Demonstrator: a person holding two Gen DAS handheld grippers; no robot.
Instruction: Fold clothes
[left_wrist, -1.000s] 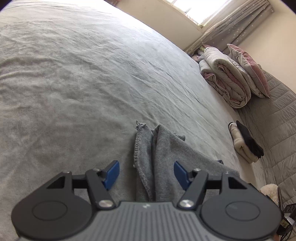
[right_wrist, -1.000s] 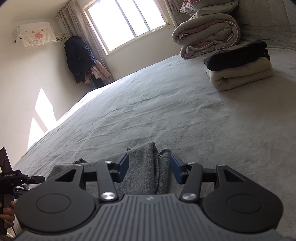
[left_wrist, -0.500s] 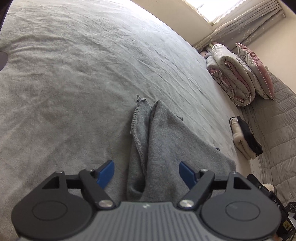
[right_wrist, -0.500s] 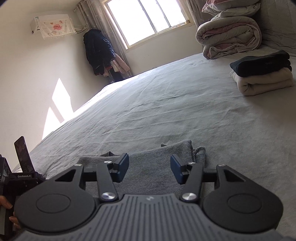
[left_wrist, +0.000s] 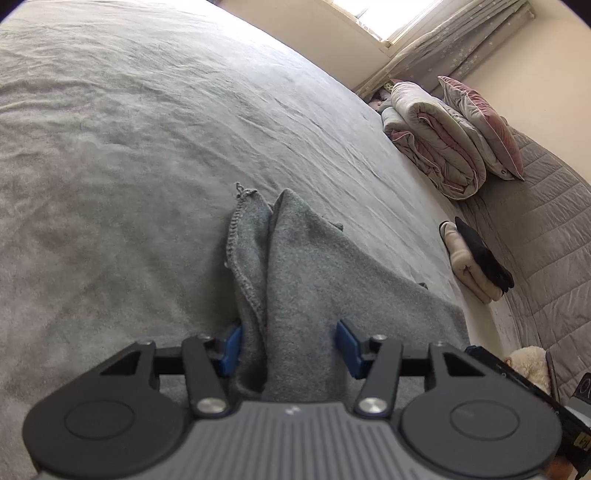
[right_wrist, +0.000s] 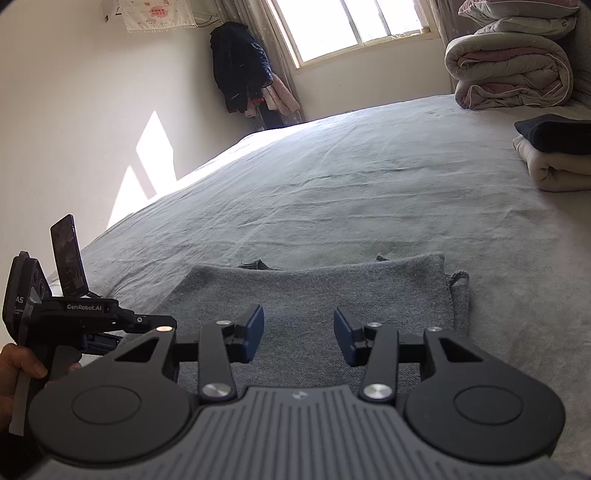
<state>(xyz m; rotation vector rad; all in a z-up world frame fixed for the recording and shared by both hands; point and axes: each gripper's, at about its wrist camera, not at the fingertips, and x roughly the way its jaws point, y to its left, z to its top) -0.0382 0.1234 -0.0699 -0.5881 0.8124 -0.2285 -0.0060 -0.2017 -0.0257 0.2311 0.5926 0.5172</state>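
The grey knitted garment (left_wrist: 314, 280) lies flat on the bed (left_wrist: 129, 155), partly folded, and in the left wrist view it fills the lower middle of the frame, running up and away from the left tongs (left_wrist: 290, 345) as a long strip whose far tip with a loose thread sits near the frame's centre. Its left side is a doubled, stitched edge, and that bunched edge lies just against the left blue pad, while the right pad stands clear over flat cloth; the jaws have just been closing with the cloth between them, yet they are not pinching it. In the right wrist view the same garment (right_wrist: 325, 295) spreads across the lower middle as a broad band, long axis from left to right of the frame, with a crumpled end at its right. The right tongs (right_wrist: 299, 336) hover above its near part, jaws apart and just narrowed, gripping nothing. Judging by this, the left tongs are nearer to a graspable edge. No container is present; at the right of both frames a folded black piece (right_wrist: 554, 133) rests on a cream one (right_wrist: 557, 170), with rolled quilts (left_wrist: 436, 140) beyond.
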